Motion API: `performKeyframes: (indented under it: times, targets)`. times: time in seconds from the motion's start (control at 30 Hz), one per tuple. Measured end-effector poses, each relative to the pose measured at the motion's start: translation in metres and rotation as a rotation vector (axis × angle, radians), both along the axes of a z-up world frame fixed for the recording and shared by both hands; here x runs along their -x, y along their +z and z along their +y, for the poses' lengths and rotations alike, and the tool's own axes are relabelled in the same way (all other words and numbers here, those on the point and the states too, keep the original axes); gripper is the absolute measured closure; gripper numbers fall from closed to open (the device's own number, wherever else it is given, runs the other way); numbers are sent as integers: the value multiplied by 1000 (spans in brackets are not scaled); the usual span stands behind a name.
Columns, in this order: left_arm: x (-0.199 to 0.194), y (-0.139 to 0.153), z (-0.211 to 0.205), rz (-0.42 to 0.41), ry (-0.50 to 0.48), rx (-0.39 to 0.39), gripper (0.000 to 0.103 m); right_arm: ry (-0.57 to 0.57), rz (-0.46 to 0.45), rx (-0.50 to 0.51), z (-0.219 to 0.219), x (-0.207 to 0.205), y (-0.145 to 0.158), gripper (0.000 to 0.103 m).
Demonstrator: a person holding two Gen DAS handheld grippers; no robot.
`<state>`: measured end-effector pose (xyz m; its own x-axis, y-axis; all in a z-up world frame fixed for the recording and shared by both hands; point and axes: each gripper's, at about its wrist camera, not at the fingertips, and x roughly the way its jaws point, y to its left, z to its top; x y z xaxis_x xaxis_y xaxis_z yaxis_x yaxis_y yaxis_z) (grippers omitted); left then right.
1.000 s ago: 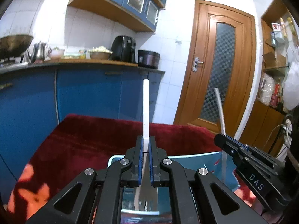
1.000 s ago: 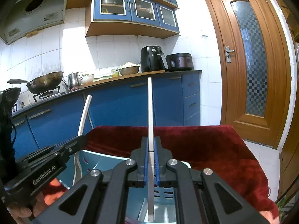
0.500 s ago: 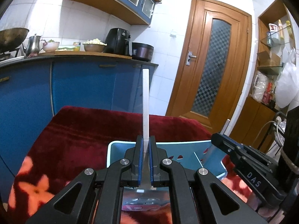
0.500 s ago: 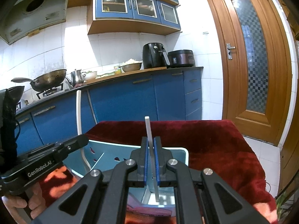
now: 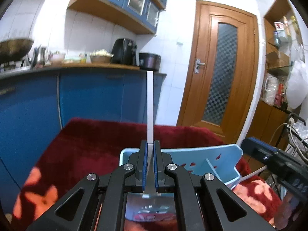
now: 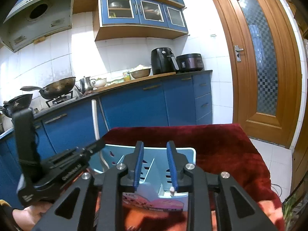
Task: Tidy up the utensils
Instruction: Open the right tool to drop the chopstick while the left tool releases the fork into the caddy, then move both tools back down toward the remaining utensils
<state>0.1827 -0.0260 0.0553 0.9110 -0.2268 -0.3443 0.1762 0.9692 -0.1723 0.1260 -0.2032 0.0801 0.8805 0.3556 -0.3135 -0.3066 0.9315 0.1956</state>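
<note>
blue caddy (image 6: 174, 155), divided, white utensil tip (image 6: 171, 189) inside

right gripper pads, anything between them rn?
Nothing gripped. In the right wrist view the right gripper is opening, and through the gap shows only the blue utensil caddy below, with its divider.

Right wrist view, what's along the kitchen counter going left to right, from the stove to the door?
Wok → metal kettle → white bowl → large metal bowl of food → black air fryer → dark rice cooker → wooden door.
</note>
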Motion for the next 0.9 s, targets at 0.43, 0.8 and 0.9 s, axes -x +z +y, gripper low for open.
performKeyframes:
  times: [0.43, 0.8, 0.9]
  targets:
    - [27, 5, 7, 47, -52, -21, 83, -16, 21, -11, -5, 24, 8, 69]
    - [71, 18, 10, 114, -106, -78, 83, -5, 86, 17, -5, 58, 9, 69]
    - [82, 18, 10, 144, -113, -107, 83, 1, 111, 40, -2, 66, 7, 69]
